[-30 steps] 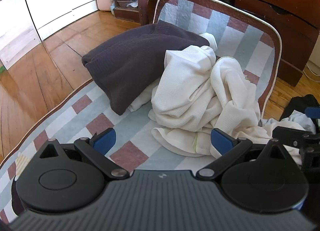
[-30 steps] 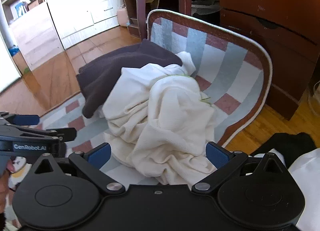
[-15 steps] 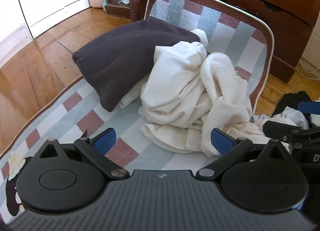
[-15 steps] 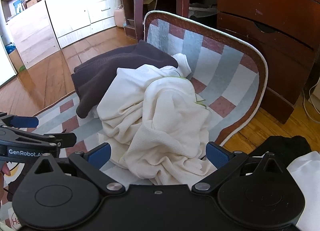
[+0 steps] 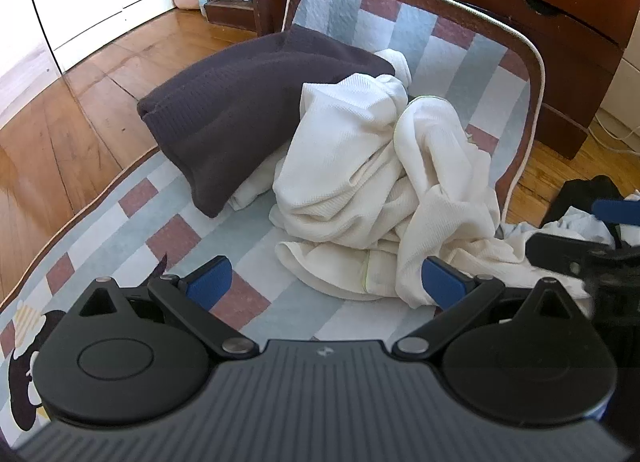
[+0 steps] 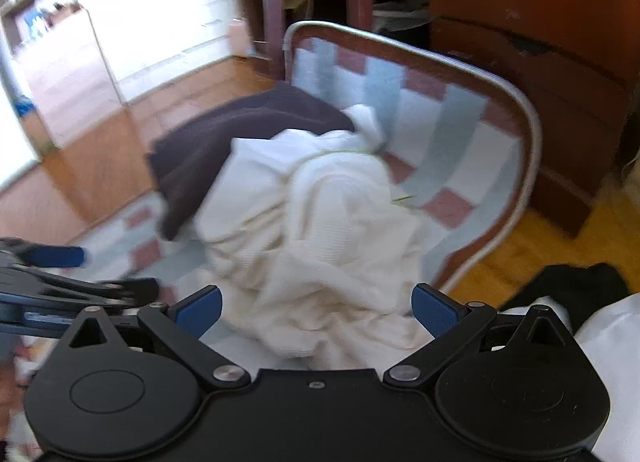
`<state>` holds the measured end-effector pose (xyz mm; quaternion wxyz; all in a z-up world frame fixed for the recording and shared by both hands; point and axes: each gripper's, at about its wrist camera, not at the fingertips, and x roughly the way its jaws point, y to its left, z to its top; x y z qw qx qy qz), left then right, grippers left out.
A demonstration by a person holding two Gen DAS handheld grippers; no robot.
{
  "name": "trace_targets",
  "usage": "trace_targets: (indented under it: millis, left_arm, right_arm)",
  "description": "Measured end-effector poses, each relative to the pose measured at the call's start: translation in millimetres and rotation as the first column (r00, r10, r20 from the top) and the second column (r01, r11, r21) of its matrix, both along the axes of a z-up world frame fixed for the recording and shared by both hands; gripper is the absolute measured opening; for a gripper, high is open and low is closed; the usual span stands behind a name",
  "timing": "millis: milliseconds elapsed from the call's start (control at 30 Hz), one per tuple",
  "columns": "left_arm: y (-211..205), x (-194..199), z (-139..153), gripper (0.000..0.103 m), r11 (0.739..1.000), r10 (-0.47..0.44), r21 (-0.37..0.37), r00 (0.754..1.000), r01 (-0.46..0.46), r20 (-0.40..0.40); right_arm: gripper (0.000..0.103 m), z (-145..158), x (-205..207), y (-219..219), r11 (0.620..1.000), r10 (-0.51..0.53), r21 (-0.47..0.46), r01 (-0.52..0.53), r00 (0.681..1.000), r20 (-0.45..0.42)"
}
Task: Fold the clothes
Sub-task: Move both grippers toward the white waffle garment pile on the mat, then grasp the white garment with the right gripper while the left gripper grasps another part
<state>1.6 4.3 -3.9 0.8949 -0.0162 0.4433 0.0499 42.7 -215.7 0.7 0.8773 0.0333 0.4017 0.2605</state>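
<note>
Two claws, the left claw and the right claw, are spreading wide, pinching nothing, and moving closer to the crumpled white garment lying just ahead on the checked rug, likely readying a grab.

A crumpled cream garment of soft waffle-textured cloth lies against a dark brown garment of thicker, matt knit. Both rest on a checked rug of flat woven cloth with a corded edge. The wooden floor around it is glossy, varnished plank, catching window light. A dark wooden dresser looks scuffed and dull. Each gripper is matt black plastic with small shiny metal rivets and blue rubbery-looking pads.
</note>
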Motion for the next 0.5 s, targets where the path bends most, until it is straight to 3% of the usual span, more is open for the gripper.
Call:
trace_targets:
  millis: [133,300,433,500]
  left_arm:
    - [1.9,0.7,-1.6,0.103,1.0,0.015,0.008,1.0,-0.015,-0.003]
    - [7.7,7.9,-17.4,0.103,1.0,0.009,-0.011,1.0,-0.009,-0.016]
    - [12.6,17.0,-47.7,0.103,0.994,-0.041,0.102,0.998,0.036,0.046]
    - [28.5,27.5,-64.5,0.098,0.996,-0.053,0.075,0.997,0.049,0.052]
  right_arm:
    - [0.102,2.9,0.5,-12.5,0.982,0.053,0.185,-0.045,0.998,-0.04]
    - [0.102,-16.3,9.0,-14.7,0.979,0.017,0.205,-0.007,0.999,-0.047]
    - [0.102,-31.4,38.9,-14.4,0.979,-0.043,0.194,0.06,0.995,-0.094]
    - [0.093,-38.9,53.9,-14.3,0.978,-0.073,0.188,0.094,0.991,-0.117]
